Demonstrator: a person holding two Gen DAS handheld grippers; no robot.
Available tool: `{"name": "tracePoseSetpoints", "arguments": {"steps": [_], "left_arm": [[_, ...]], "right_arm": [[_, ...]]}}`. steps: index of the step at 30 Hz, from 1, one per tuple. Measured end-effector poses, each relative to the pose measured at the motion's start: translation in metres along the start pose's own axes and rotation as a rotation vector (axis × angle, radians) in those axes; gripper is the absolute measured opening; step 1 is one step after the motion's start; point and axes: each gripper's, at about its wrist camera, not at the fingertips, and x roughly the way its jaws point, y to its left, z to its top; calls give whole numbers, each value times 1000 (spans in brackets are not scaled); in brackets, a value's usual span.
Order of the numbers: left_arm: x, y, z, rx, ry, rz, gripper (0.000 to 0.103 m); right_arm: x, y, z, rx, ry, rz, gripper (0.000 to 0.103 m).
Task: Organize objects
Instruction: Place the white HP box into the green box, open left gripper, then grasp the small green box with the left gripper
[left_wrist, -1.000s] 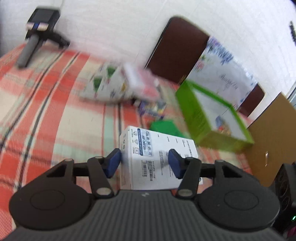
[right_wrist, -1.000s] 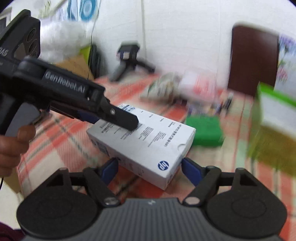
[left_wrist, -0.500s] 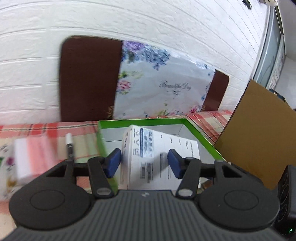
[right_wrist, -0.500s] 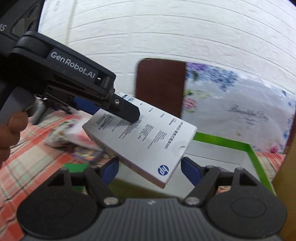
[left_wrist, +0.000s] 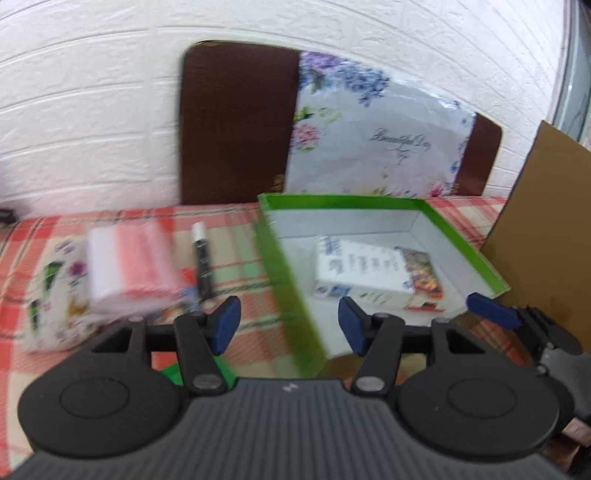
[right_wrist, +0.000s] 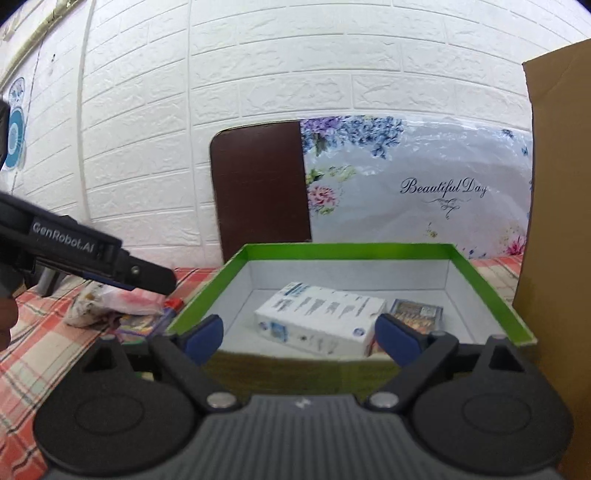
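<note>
Two views. From my left wrist, the left gripper hangs tilted down over the green tray's near wall, fingers apart and empty; the white box lies inside the tray, a marker and a blurred, possibly pink packet to its left. From my right wrist, the right gripper has just been opening, nothing between its fingers; the box lies beyond, a cardboard sheet at right.

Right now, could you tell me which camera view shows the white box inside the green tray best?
The right wrist view: the white box lies sharp and near centre in the green tray, its printed top and blue logo visible. The left wrist view shows it smaller, blurred, off to the right.
</note>
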Motion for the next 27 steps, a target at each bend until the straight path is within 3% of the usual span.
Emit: {"name": "tracePoseSetpoints", "arguments": {"steps": [5,13,18,23,26,27], "left_arm": [[-28,43,-29,-85,20,95,60],[-55,109,-77,-234,74,189,60],[-64,134,-91,-296,80,191,60],[-68,145,-94,-337,72,155,60],[-67,145,-91,-343,72,113,60],[-66,144,-89,-342,71,99,60]], "right_arm": [[-13,29,-1,5,16,80,82],[-6,107,-13,-159,108,229,80],[25,143,-20,-272,172,253,82],[74,160,-25,-354,238,171,84],[91,154,-27,-276,280,198,65],[90,154,-26,-266,290,201,64]]}}
